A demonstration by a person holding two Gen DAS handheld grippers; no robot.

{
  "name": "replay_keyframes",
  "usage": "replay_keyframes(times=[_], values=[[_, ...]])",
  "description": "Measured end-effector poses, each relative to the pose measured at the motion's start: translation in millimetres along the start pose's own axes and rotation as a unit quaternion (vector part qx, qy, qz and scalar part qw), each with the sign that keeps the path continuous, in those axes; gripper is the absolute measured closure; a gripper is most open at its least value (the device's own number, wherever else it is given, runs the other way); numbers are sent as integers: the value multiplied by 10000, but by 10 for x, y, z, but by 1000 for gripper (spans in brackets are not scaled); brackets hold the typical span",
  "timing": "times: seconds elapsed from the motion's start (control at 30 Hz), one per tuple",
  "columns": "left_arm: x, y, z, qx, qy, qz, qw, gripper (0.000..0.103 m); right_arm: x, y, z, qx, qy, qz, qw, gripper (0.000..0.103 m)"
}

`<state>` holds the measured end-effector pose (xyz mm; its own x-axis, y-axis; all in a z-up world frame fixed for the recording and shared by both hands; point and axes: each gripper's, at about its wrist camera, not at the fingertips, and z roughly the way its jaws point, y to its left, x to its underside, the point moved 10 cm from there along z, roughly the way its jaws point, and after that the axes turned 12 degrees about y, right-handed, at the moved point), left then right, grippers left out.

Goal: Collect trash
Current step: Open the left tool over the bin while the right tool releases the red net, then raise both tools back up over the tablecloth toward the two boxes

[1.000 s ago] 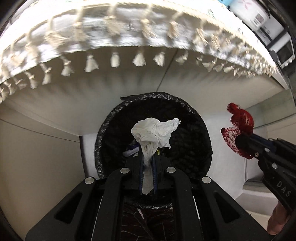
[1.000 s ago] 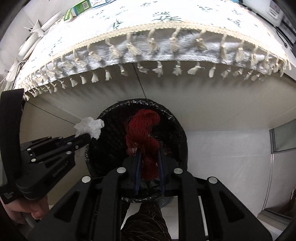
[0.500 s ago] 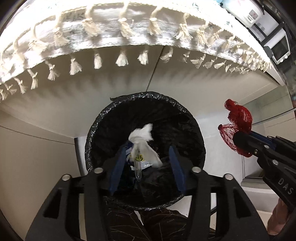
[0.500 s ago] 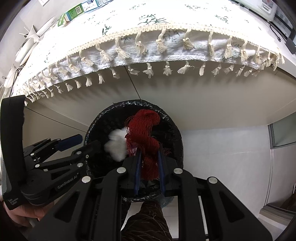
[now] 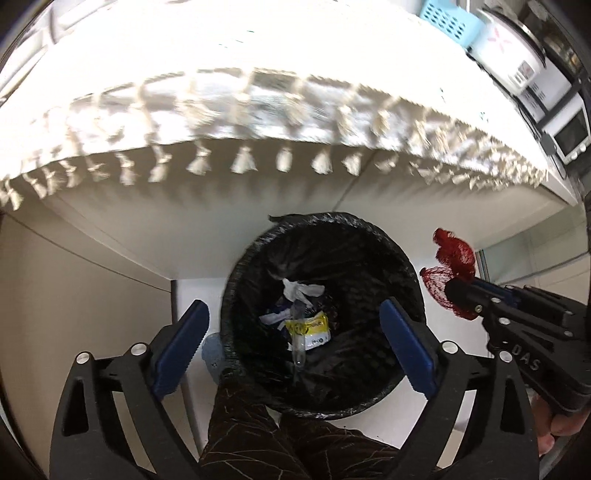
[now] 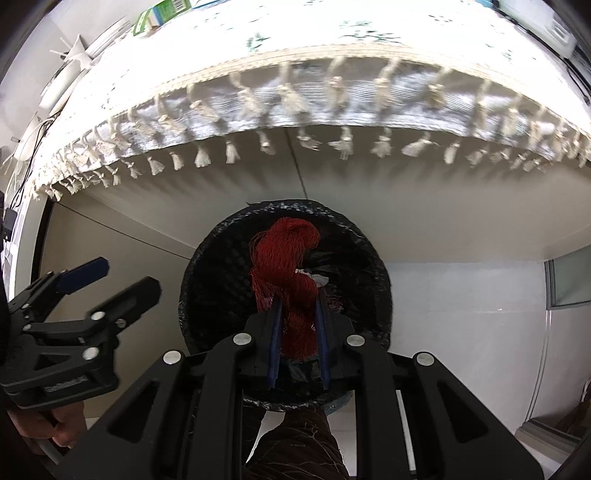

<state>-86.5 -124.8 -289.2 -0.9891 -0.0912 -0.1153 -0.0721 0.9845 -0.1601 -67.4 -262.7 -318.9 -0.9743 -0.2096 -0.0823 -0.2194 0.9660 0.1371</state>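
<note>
Left tongs, jaws opening and empty, hang above the round black-lined waste bin, where crumpled white tissue lies. Right tongs clench bunched red mesh netting over the bin for dropping.

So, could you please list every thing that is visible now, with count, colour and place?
trash bin: one, black liner, on floor below the table edge
white tissue: one, inside the bin
yellow wrapper: one, inside the bin
red mesh net: one, clamped in the right claw above the bin
tablecloth: one, white with tassels, on the table
blue basket: one, far on the table
green carton: one, table corner
left claw: jaws opening, nothing between them
right claw: shut on the net
</note>
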Motion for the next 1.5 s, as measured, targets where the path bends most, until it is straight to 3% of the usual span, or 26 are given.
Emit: replay_keyframes(times=[0.17,0.37,0.53,0.67,0.83,1.0,1.2,1.5], values=[[-12,223,-75,-180,-145,-183,9996,6,-64,170,98,-38,62,-155,9999,88],[3,344,-125,-279,-171,-233,9992,6,-118,250,99,-39,9,-213,9998,74],[32,397,-168,-323,-211,-387,9985,6,-163,236,-5,-16,-69,-283,9996,55],[59,422,-225,-367,-259,-468,9979,6,-187,219,-128,-50,-164,-341,9993,48],[44,454,-361,-360,-302,-639,9968,6,-247,236,-464,-26,-435,-432,9981,25],[-64,517,-710,-384,-482,-733,9954,6,-438,282,-849,-105,-757,-379,9964,12],[-361,654,-1131,-477,-660,-652,9945,6,-736,407,-1252,-27,-1108,-334,9933,9],[-934,801,-1533,-296,-749,-492,9955,6,-1256,592,-1744,176,-1499,-300,9881,8]])
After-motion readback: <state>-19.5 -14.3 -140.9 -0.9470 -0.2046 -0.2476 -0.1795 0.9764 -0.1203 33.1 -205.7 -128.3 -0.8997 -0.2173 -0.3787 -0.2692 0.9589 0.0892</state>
